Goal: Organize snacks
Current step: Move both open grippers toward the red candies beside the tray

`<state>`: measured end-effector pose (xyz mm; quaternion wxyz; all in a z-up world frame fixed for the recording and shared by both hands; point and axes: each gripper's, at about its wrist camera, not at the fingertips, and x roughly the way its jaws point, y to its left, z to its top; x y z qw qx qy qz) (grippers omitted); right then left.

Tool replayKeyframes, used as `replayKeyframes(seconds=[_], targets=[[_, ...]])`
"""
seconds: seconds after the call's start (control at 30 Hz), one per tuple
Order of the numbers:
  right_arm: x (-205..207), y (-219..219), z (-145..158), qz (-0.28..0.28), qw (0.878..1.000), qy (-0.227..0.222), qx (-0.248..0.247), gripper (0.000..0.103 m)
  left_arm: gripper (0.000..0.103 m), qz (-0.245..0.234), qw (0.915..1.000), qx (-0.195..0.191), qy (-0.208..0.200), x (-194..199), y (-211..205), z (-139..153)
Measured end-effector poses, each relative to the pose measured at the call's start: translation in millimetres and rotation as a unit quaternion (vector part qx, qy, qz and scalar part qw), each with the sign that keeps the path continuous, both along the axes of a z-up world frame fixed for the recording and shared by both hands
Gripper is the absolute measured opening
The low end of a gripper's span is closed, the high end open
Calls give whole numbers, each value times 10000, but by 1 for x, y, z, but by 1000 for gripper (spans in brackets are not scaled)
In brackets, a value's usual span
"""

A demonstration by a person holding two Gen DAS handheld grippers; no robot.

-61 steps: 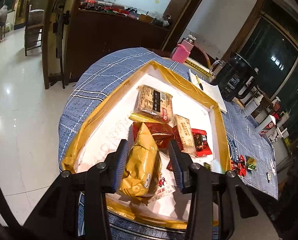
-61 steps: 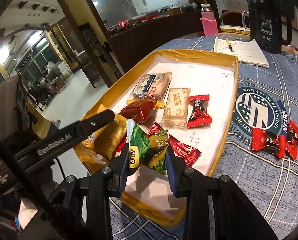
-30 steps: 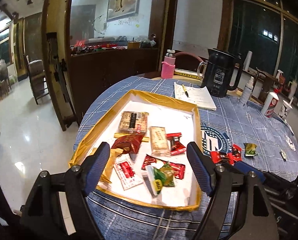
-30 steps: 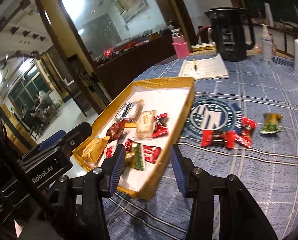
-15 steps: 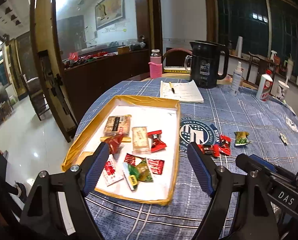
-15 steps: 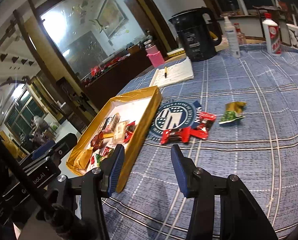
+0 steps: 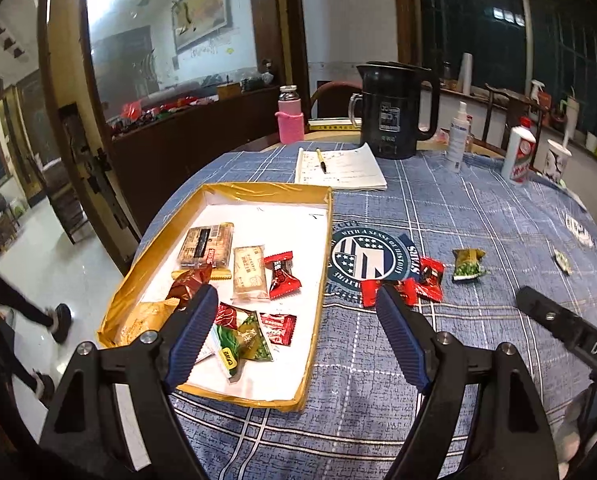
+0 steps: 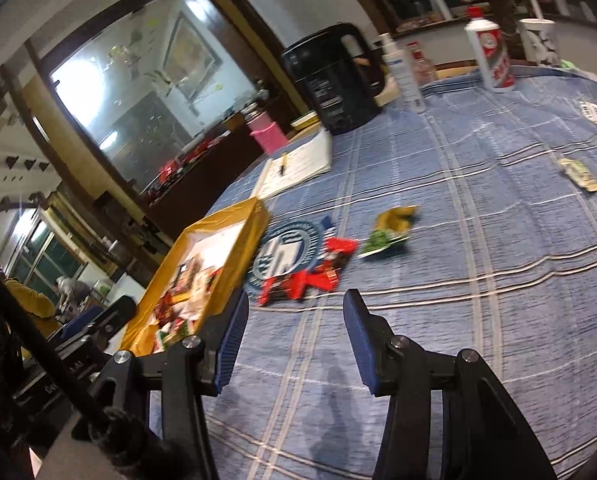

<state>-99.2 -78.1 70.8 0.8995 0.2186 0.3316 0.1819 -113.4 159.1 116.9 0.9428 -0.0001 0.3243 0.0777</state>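
Observation:
A yellow-rimmed tray with a white floor holds several snack packets, among them a green packet and a yellow bag. On the blue cloth to its right lie red packets and a green-and-yellow packet. My left gripper is open and empty, held above the tray's near right part. My right gripper is open and empty, low over the cloth just short of the red packets; the green-and-yellow packet and the tray show there too.
A black kettle, a notebook with a pen, a pink bottle, a spray bottle, a white liquor bottle and a cup stand at the back. A small wrapper lies far right.
Both grippers let go of their packets in the tray, opened and pulled back. The right gripper has swung right over the cloth toward the loose red packets.

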Motion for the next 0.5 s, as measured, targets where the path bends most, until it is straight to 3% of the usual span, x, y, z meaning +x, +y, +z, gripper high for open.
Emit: replayKeyframes(seconds=[0.23, 0.37, 0.5], targets=[[14, -53, -11, -530, 9981, 237, -181, 49, 82, -233, 9931, -1139, 150, 13, 19, -9], [32, -69, -18, -510, 9974, 487, -175, 51, 82, -391, 9908, -1268, 252, 22, 10, -16], [63, -52, -23, -145, 9968, 697, -373, 51, 82, -709, 9859, -1439, 479, 37, -1, -23]])
